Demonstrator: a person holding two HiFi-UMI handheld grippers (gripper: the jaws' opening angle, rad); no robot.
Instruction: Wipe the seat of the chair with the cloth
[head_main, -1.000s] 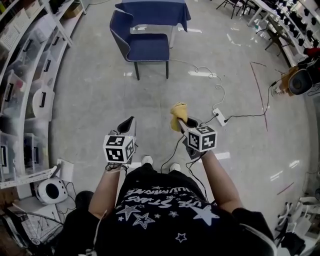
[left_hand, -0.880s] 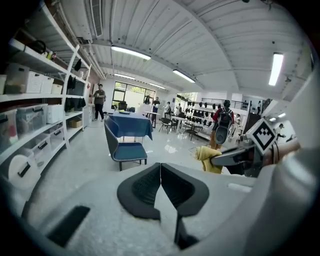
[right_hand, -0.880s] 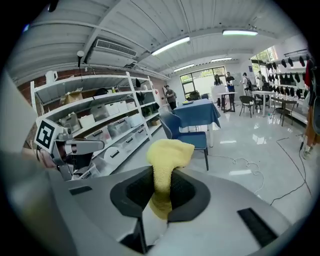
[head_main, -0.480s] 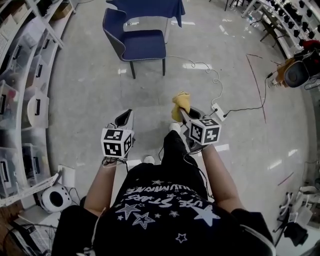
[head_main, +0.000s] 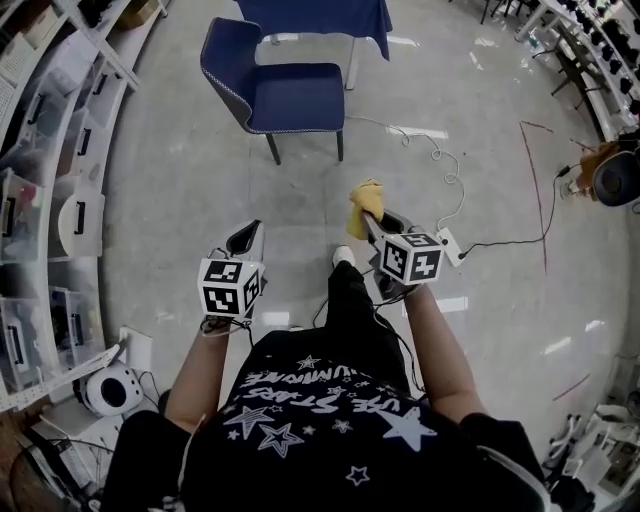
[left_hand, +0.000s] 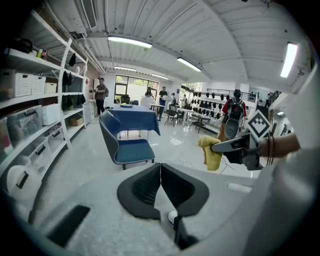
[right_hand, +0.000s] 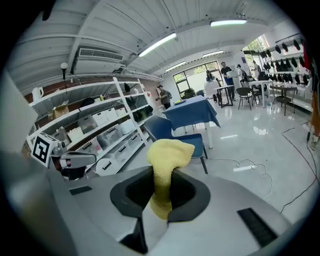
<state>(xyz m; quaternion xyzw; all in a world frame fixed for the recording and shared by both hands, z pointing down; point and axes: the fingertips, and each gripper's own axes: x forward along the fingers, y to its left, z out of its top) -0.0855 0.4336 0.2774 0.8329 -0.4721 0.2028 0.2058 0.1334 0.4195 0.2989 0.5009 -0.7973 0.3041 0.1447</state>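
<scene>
The step in hand looks like the approach: the cloth is already gripped and the wiping has not begun. The right gripper (right_hand: 161, 182) has its jaws closed on the yellow cloth (right_hand: 167, 155). A fold is pinched between the pads, a bunched end stands up above the jaw tips and a shorter end hangs below them. The left gripper (left_hand: 160, 172) carries nothing; its jaws are pressed together, pad against pad, with no gap showing.

The chair (head_main: 280, 90) stands well ahead of both pairs of jaws, across open floor (head_main: 180, 200). Its blue seat (head_main: 297, 97) is bare and faces up, and its backrest is on the side that lies left of the jaws. A table (head_main: 315, 15) draped in blue sits just beyond it. From the right gripper view the seat lies past the cloth and slightly to its right; from the left gripper view the chair is ahead and a little left of the jaw tips.

Both forearms reach forward from the person's body at roughly the same height, with the grippers level and pointing towards the chair. The right one is set slightly further ahead. One leg (head_main: 350, 300) is forward between the two grippers, which suggests walking.

The next move calls for closing the distance to the chair. The right gripper then needs to tip downward so the loose end of the cloth meets the seat ahead of the jaw tips. A cable (head_main: 440, 160) and power strip (head_main: 447, 240) lie on the floor to the right of the right jaws, so a straight path to the chair seems the safer one.
</scene>
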